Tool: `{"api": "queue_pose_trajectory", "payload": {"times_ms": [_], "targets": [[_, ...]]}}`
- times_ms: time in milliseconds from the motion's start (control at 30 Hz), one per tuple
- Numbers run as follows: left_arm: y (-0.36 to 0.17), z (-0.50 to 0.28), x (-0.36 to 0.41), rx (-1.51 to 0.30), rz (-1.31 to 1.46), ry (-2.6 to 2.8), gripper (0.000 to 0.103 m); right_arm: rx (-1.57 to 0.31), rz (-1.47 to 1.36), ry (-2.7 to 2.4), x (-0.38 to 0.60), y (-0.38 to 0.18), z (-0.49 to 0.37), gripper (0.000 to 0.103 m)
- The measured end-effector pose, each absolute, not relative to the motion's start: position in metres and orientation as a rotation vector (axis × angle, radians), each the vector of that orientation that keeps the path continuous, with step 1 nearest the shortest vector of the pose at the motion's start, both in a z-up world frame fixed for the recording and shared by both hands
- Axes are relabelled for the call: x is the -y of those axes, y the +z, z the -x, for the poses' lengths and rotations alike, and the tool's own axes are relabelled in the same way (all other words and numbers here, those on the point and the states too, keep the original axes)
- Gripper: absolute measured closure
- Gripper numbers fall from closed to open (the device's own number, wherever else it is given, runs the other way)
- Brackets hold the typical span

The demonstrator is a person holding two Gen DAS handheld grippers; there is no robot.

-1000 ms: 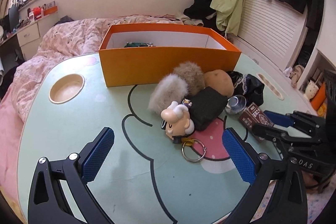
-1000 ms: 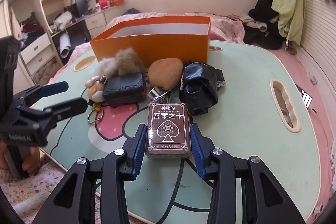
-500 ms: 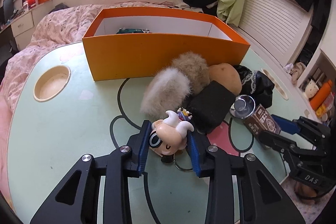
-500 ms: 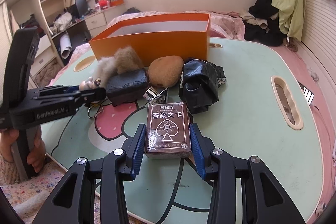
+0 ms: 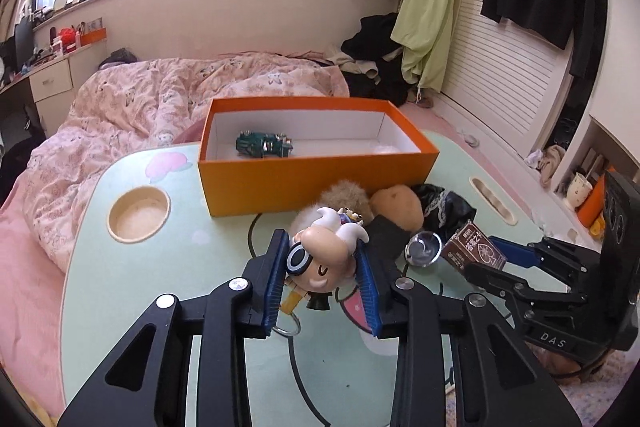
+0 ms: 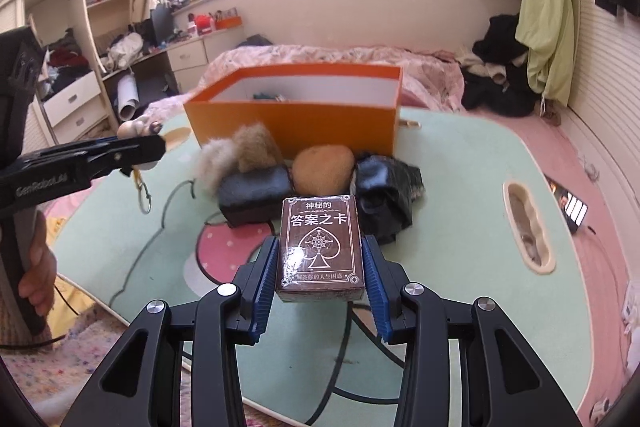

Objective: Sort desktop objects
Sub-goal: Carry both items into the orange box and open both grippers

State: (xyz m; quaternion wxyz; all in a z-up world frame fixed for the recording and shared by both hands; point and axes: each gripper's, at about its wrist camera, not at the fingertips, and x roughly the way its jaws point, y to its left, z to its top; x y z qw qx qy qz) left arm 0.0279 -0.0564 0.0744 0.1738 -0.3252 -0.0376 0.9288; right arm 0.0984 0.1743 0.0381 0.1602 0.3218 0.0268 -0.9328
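My left gripper (image 5: 322, 267) is shut on a cartoon-figure keychain (image 5: 324, 253) and holds it above the table; its ring (image 5: 287, 326) hangs below. My right gripper (image 6: 320, 263) is shut on a brown card box (image 6: 320, 247), lifted off the table; it also shows in the left wrist view (image 5: 472, 247). The orange box (image 5: 312, 155) stands at the table's far side with a green toy car (image 5: 264, 143) inside. A furry pom-pom pair (image 6: 236, 155), a black pouch (image 6: 256, 193), a tan round plush (image 6: 323, 169) and a black bag (image 6: 384, 191) lie in front of it.
The green cartoon table (image 5: 132, 287) has a round cup recess (image 5: 138, 213) at left and an oval slot (image 6: 528, 227) at right. A small metal cup (image 5: 422, 251) sits by the pouch. A bed with a pink quilt (image 5: 160, 107) lies behind.
My left gripper closed on the keychain figure and lifted it off the table. My right gripper raised the card box a little.
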Motion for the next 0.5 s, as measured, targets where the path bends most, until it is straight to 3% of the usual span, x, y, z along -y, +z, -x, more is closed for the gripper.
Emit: {"api": "queue_pose_trajectory", "payload": {"times_ms": [267, 500], "targets": [[0.107, 0.032, 0.057, 0.128, 0.876, 2.635, 0.068, 0.036, -0.824, -2.617, -0.16, 0.103, -0.037, 0.063], [0.088, 0.102, 0.049, 0.114, 1.036, 2.583, 0.068, 0.144, -1.029, -2.523, -0.147, 0.106, 0.058, 0.063]]}}
